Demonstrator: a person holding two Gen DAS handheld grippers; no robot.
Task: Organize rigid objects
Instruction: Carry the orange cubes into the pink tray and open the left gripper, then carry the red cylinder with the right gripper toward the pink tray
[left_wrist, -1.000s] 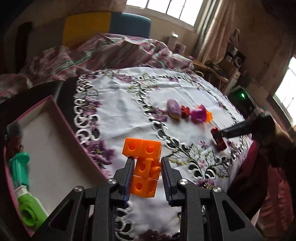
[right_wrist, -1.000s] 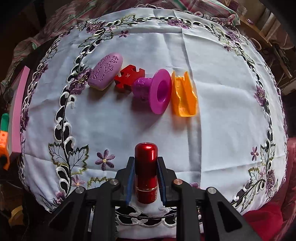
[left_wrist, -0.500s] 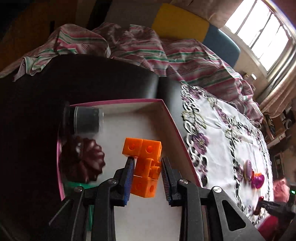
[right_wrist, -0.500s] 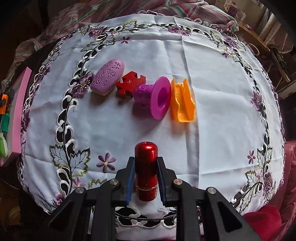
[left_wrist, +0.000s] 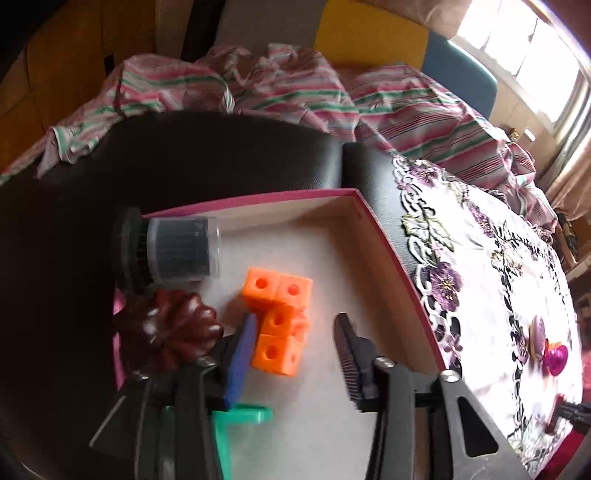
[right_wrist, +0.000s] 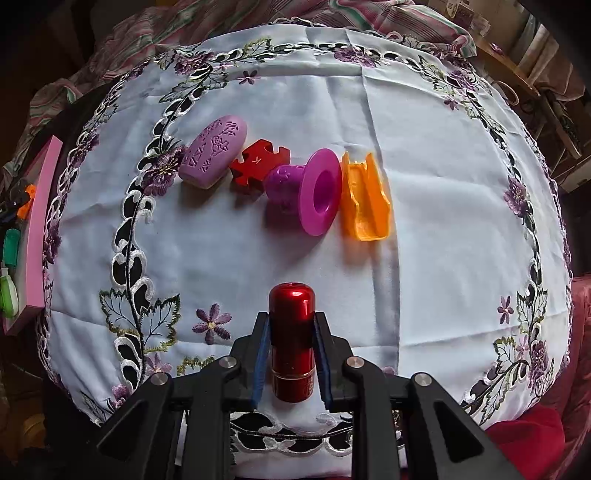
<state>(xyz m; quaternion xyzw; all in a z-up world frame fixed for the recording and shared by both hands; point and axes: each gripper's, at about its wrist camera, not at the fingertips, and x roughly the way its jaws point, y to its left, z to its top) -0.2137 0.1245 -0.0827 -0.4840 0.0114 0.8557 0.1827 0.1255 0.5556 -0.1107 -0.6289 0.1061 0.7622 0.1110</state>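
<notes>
Orange cube block (left_wrist: 277, 322) sits in pink-rimmed box (left_wrist: 391, 254), left gripper (left_wrist: 295, 341) opening, only left view; right gripper (right_wrist: 290, 345) clamps red cylinder (right_wrist: 291, 339); puzzle piece (right_wrist: 258, 166) reads "K".

Tablecloth (right_wrist: 424, 258): white, with purple flowers and a dark cutwork border, spread over the table.
Blanket (left_wrist: 369, 107): pink and green stripes, rumpled beyond the cloth.
Window (left_wrist: 524, 59): bright, upper right.
Cushions (left_wrist: 369, 37): yellow beside blue.

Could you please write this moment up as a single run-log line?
left gripper: jaws opening, orange block cluster in pink tray | right gripper: shut on red cylinder above tablecloth
</notes>
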